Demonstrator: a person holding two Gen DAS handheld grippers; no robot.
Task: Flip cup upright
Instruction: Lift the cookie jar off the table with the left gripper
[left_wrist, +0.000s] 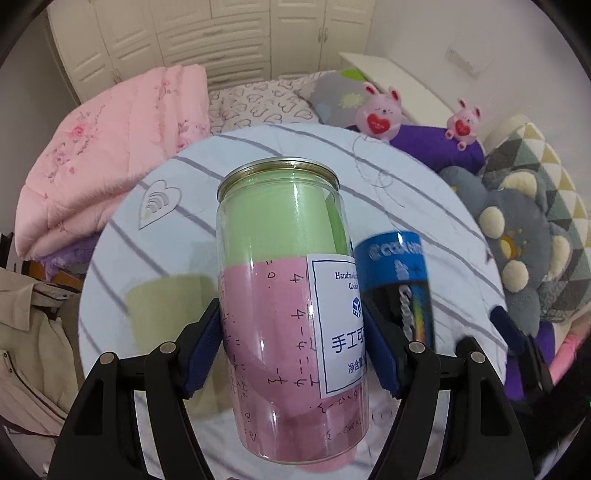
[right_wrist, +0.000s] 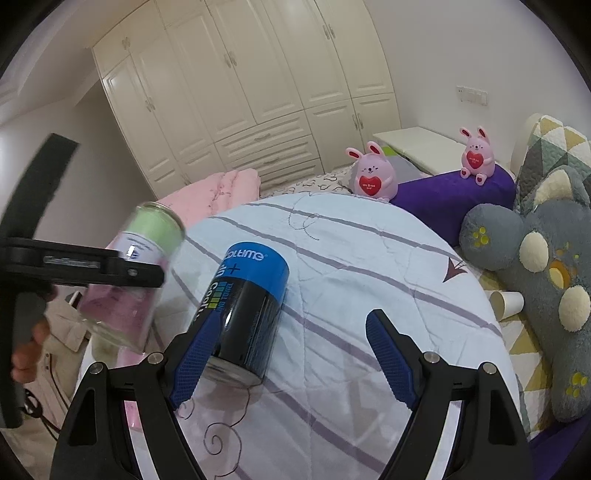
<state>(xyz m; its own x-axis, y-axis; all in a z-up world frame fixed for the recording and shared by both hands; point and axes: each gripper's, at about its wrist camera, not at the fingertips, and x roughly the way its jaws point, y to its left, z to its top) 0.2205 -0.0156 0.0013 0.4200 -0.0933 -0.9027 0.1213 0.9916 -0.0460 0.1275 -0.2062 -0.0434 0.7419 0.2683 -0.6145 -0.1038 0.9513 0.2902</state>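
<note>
A pale blue quilt (right_wrist: 369, 266) with grey-purple stripes covers the bed and fills the middle of both views. Behind it stands a cream wardrobe (right_wrist: 236, 92), with a folded pink comforter (left_wrist: 110, 158) at the quilt's far left edge. On the right lie a grey flower-shaped plush cushion (right_wrist: 546, 280) and a purple bolster (right_wrist: 450, 195) that carries one pink plush rabbit (right_wrist: 476, 155); a second pink rabbit (right_wrist: 375, 173) sits just beside the bolster's left end.

The left gripper (left_wrist: 291, 350) clamps a clear plastic jar-like cup (left_wrist: 291, 295) across its lower half, blue pads pressed to both sides. The cup is lifted off the quilt, metal-rimmed end up and leaning slightly, with green and pink paper rolled inside and a white label on its front. In the right wrist view the same cup (right_wrist: 136, 273) appears blurred and tilted at the left.

A blue-and-black can (right_wrist: 243, 314) lies tilted on the quilt beside the cup. The right gripper (right_wrist: 288, 354) is spread wide and holds nothing, its left finger (right_wrist: 195, 354) overlapping the can's side. A paper cup (right_wrist: 506, 302) lies on its side at the quilt's right edge.
</note>
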